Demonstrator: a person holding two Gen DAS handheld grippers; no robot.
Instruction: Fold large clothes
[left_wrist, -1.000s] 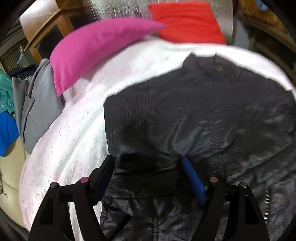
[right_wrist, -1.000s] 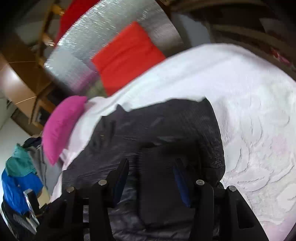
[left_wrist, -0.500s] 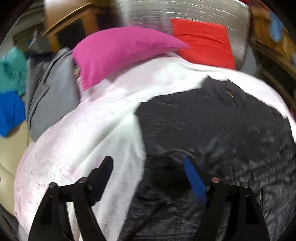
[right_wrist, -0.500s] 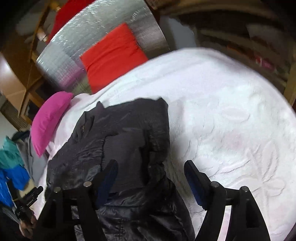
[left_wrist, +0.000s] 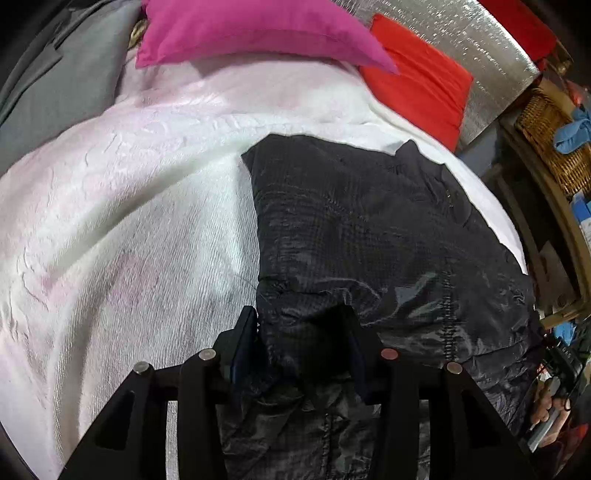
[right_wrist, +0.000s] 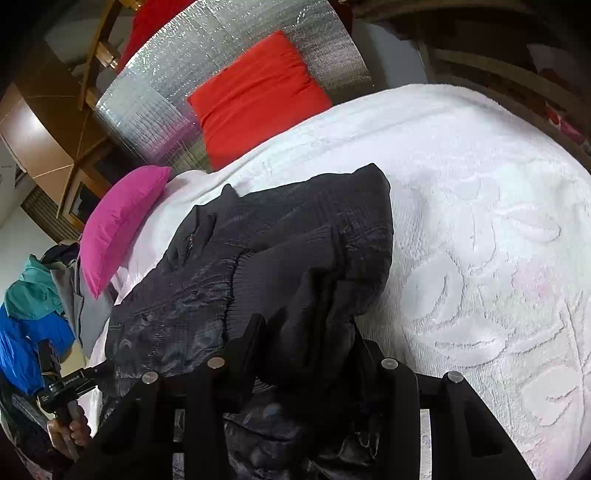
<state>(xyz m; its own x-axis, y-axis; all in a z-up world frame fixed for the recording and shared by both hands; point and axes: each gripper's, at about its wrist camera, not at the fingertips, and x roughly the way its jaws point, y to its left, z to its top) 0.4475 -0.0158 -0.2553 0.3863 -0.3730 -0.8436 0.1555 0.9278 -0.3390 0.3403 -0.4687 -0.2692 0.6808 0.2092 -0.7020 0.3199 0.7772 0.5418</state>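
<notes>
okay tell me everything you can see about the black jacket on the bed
The black jacket is a thin, shiny quilted garment with a zipper line and collar, lying partly folded and crumpled on the white bedspread. Its collar end points toward the pink pillow and red pillow. The left gripper and right gripper are both closing, each with bunched jacket fabric between its jaws at the near edge.

White-covered bed (right_wrist: 480, 192) with black jacket (right_wrist: 295, 236), pink pillow (right_wrist: 118, 229), red pillow (right_wrist: 255, 96)
</notes>
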